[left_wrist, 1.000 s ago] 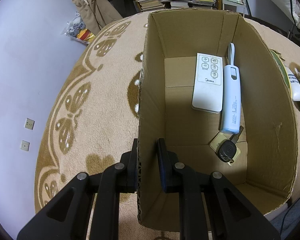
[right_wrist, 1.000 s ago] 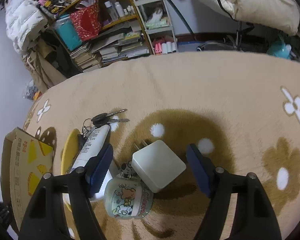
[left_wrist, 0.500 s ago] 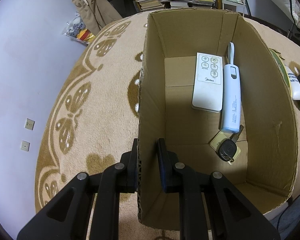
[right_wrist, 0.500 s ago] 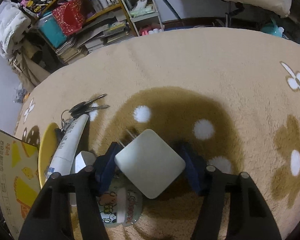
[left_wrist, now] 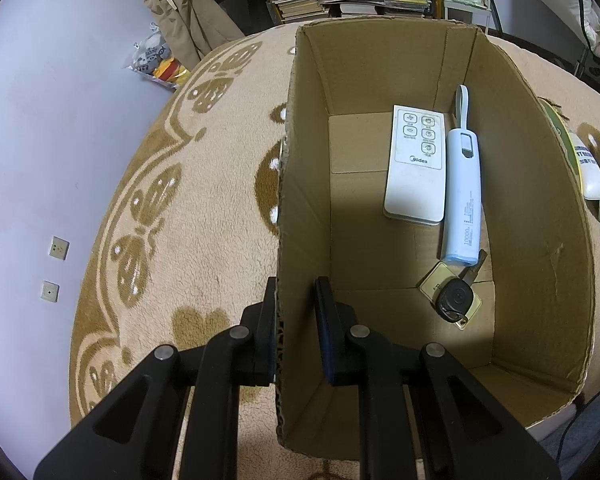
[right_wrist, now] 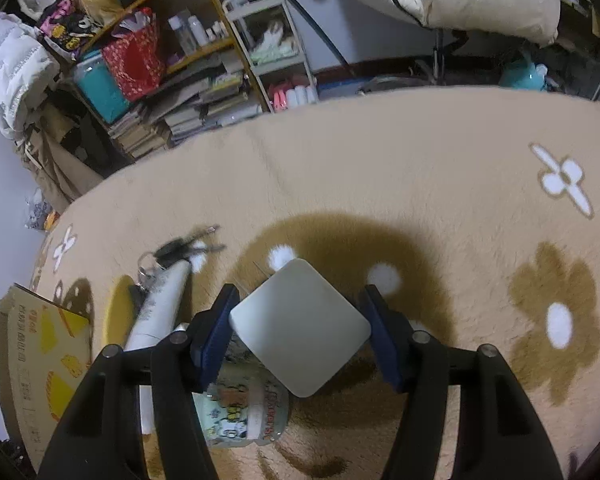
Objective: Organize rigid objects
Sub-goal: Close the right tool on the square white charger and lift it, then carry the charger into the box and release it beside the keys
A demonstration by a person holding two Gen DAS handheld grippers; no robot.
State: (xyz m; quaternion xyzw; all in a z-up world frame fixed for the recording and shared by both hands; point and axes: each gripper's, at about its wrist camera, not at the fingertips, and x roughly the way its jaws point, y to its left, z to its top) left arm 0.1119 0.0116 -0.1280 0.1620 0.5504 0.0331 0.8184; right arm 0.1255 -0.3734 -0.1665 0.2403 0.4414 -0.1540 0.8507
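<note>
My left gripper (left_wrist: pixel 295 316) is shut on the left wall of an open cardboard box (left_wrist: pixel 300 208), one finger outside and one inside. In the box lie a white Midea remote (left_wrist: pixel 414 164), a light blue power bank (left_wrist: pixel 463 200) and a black car key on a tag (left_wrist: pixel 454 298). My right gripper (right_wrist: pixel 300 324) is shut on a white square charger (right_wrist: pixel 300 326), gripped corner to corner and lifted off the rug. Below it lie a cartoon-printed tin (right_wrist: pixel 240 416), a white tube (right_wrist: pixel 160 308) and a bunch of keys (right_wrist: pixel 180 246).
The box's outer side (right_wrist: pixel 36 360) shows at the left of the right wrist view, next to a yellow plate (right_wrist: pixel 116 316). A flower-patterned beige rug (right_wrist: pixel 420 184) covers the surface. Shelves with books (right_wrist: pixel 188 100) and a white cart (right_wrist: pixel 276 52) stand behind.
My right gripper closed on the white charger and lifted it off the rug. The left gripper and the box have not moved.
</note>
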